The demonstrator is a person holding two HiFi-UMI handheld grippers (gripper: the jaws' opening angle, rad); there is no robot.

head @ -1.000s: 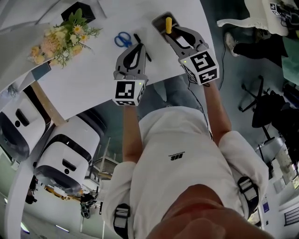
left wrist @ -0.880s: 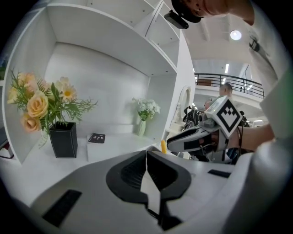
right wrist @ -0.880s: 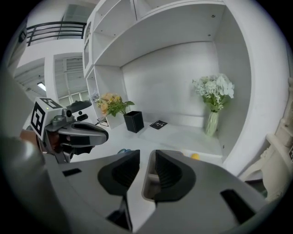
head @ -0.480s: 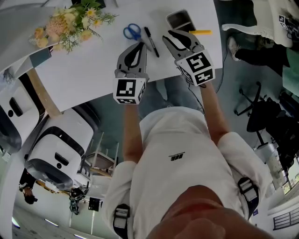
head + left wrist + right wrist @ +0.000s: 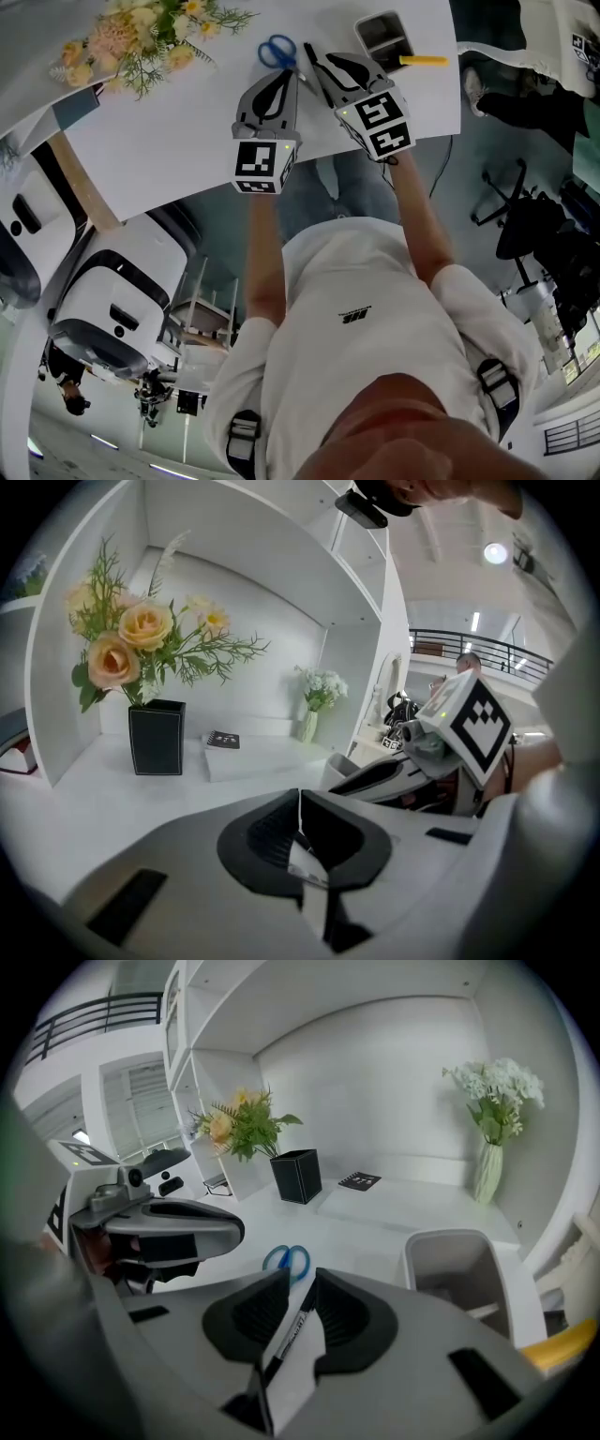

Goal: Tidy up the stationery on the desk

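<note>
Black and slim, a felt-tip marker pen [image 5: 292, 1327] lies flat on the white worktop [image 5: 169, 141], about midway along its near edge. It sits in the gap of the right claw [image 5: 298, 1283]. The jaws have just been closing and now stand narrowly apart on either side of it, not yet clamped. Just beyond the pen's far end lie blue-handled scissors [image 5: 277, 50]. Towards the worktop's right edge stands a grey rectangular plastic holder [image 5: 367, 25]. A yellow pen [image 5: 424, 61] lies just beside it, nearer the front right corner. The left claw [image 5: 300, 803] hovers beside the right one with its jaws together and nothing between them. A bunch of peach and yellow artificial flowers [image 5: 141, 37] occupies the far left of the worktop.
</note>
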